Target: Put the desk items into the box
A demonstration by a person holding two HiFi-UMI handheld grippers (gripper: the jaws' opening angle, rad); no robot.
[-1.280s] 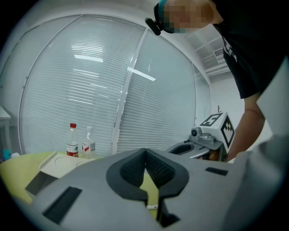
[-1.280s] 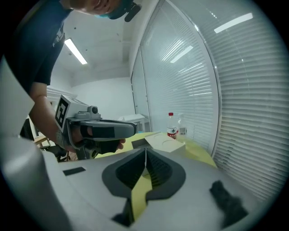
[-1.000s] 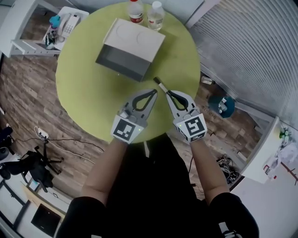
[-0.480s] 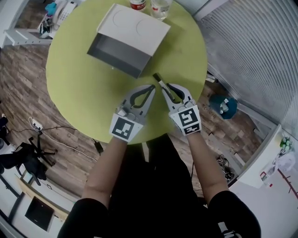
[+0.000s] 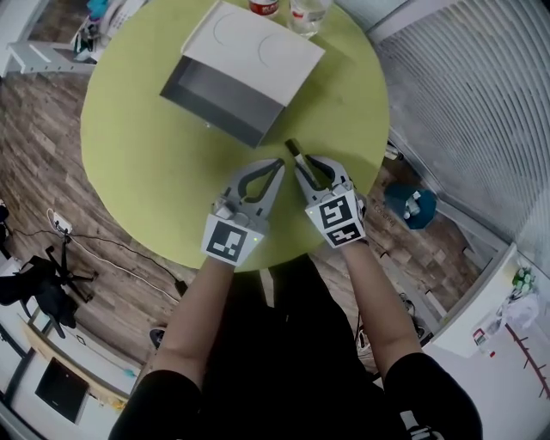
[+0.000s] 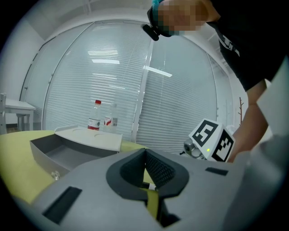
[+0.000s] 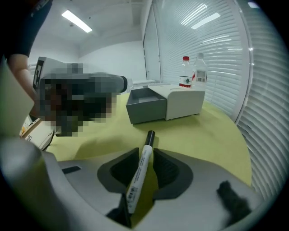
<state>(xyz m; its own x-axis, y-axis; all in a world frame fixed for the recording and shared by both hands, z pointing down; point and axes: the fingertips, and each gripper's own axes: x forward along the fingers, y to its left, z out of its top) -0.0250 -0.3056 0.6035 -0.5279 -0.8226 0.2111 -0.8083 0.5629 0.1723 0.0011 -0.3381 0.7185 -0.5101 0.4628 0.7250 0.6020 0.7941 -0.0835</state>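
A white marker with a black cap (image 7: 141, 166) lies lengthwise between the jaws of my right gripper (image 7: 145, 155), which is shut on it; the cap pokes out past the tips. In the head view the right gripper (image 5: 302, 165) hovers over the near side of the green table (image 5: 146, 163), the marker's cap (image 5: 292, 146) pointing at the box. The grey-and-white box (image 5: 241, 73) lies with its open side facing me, just beyond both grippers. My left gripper (image 5: 278, 162) is beside the right one, shut and empty, its tips (image 6: 145, 151) meeting.
Two water bottles (image 5: 292, 9) stand behind the box (image 7: 162, 103) at the table's far edge. The table's near edge runs just under the grippers' cubes. A side table (image 5: 51, 43) is at the far left, and a blue object (image 5: 411, 204) lies on the floor to the right.
The right gripper with the marker has drifted slightly left, closer to the left gripper. The head view has shifted, so the box sits higher in frame.
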